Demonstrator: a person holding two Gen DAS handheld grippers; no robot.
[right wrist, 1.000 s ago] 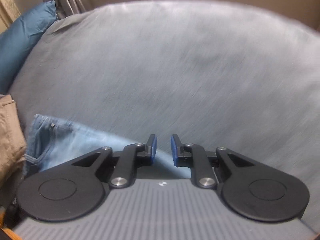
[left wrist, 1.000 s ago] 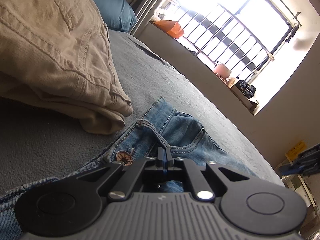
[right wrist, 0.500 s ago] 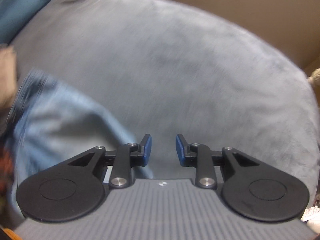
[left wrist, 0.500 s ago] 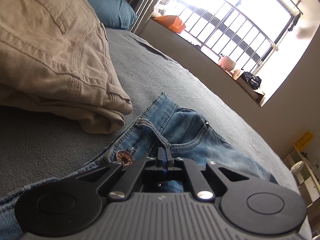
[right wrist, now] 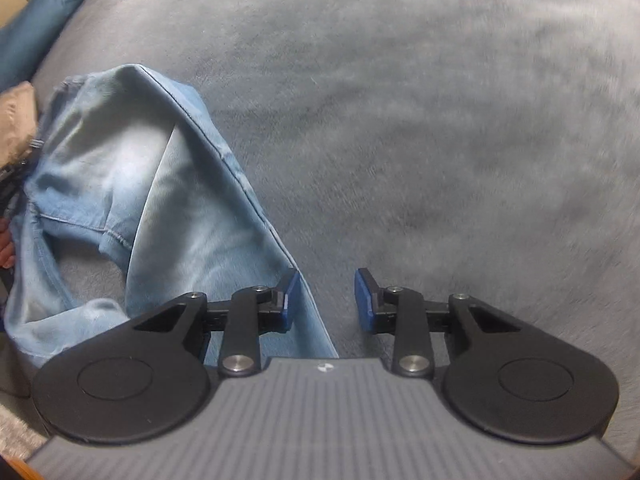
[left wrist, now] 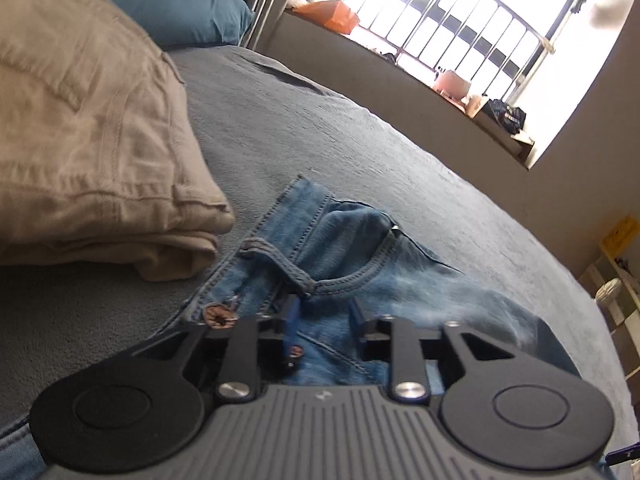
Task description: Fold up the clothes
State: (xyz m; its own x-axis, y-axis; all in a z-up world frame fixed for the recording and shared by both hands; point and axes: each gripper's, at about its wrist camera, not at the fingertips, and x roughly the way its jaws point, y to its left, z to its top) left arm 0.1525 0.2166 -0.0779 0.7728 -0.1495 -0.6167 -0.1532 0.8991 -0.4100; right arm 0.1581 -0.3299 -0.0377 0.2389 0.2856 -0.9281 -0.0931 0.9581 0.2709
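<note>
Light blue jeans (left wrist: 360, 264) lie on the grey bed cover (left wrist: 320, 120), waistband toward a folded beige pair of trousers (left wrist: 88, 120). My left gripper (left wrist: 322, 316) is open, its fingers just above the jeans' waistband beside the copper button (left wrist: 218, 314) and a belt loop. In the right wrist view the jeans (right wrist: 160, 200) lie spread at the left, one leg running under my left finger. My right gripper (right wrist: 325, 300) is open and empty over the leg's outer seam edge and the bed cover (right wrist: 440, 120).
A blue pillow (left wrist: 176, 4) lies behind the beige trousers; it also shows in the right wrist view (right wrist: 36, 28). A barred window with a sill holding small items (left wrist: 452, 80) runs along the far wall. Shelving (left wrist: 616, 280) stands past the bed's right edge.
My left gripper has opened and let go of the jeans' waistband. My right gripper has opened wider and swung back over the jeans leg.
</note>
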